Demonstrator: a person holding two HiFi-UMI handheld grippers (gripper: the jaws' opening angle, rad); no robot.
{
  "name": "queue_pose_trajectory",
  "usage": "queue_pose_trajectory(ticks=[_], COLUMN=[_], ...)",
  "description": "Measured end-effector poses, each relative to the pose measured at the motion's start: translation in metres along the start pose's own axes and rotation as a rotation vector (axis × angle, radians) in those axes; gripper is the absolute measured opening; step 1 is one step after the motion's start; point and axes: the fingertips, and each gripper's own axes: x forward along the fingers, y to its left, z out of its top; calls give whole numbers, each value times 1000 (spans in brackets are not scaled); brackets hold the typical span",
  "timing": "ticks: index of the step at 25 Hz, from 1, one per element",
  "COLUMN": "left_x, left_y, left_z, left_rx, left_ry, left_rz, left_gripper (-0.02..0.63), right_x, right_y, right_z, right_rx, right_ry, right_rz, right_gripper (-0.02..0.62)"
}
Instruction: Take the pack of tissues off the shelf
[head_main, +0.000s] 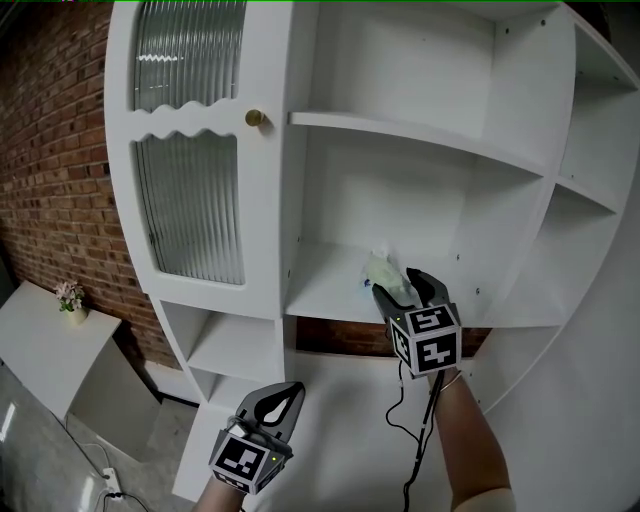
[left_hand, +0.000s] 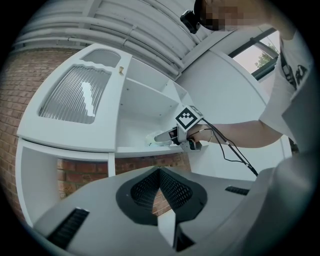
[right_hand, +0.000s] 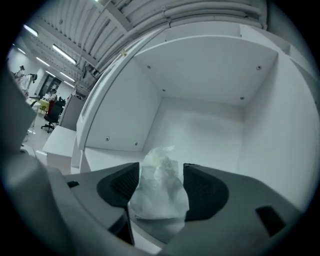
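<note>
Fingers (right_hand: 120, 186) of the right gripper (head_main: 400, 287) stand spread wide on either side of the pack of tissues (right_hand: 159, 187) on the shelf (head_main: 330, 292).
Both pads flank the crinkled, clear-wrapped pack without squeezing it. It rests on the white shelf board near the front edge, left of the middle, in the open compartment beside the ribbed-glass door (head_main: 190, 205). The left gripper (head_main: 288, 392) hangs lower, below that shelf and well apart from the pack, its jaws closed together on nothing.

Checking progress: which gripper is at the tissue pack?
The right gripper, jaws open either side of the tissue pack on the shelf; the left gripper hangs shut, lower down.
</note>
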Motion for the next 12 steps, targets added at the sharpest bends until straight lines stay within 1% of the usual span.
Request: queue_pose_trajectory(ticks=[2,5,6,9,12], left_x=[0,-1,-1,-3,-6], left_y=[1,4,6,6,5], left_z=[1,-1,-3,-6,-5], left_rx=[1,-1,-3,-4,-1], left_ry=[9,16,13,12,14], left_rz=[0,5,8,8,4], left_gripper=[15,15,15,15,15], right_x=[3,3,3,1,-6], right_y=[-3,-7,-7,-10,-9], right_z=[-2,-4,-4,-4,0], right_rx=[-3,-29,-41,-55,-40], right_ry=[7,18,21,11,-9], right_rz=[-21,-50,-55,-74,-82], right_gripper=[261,184,144,85,41])
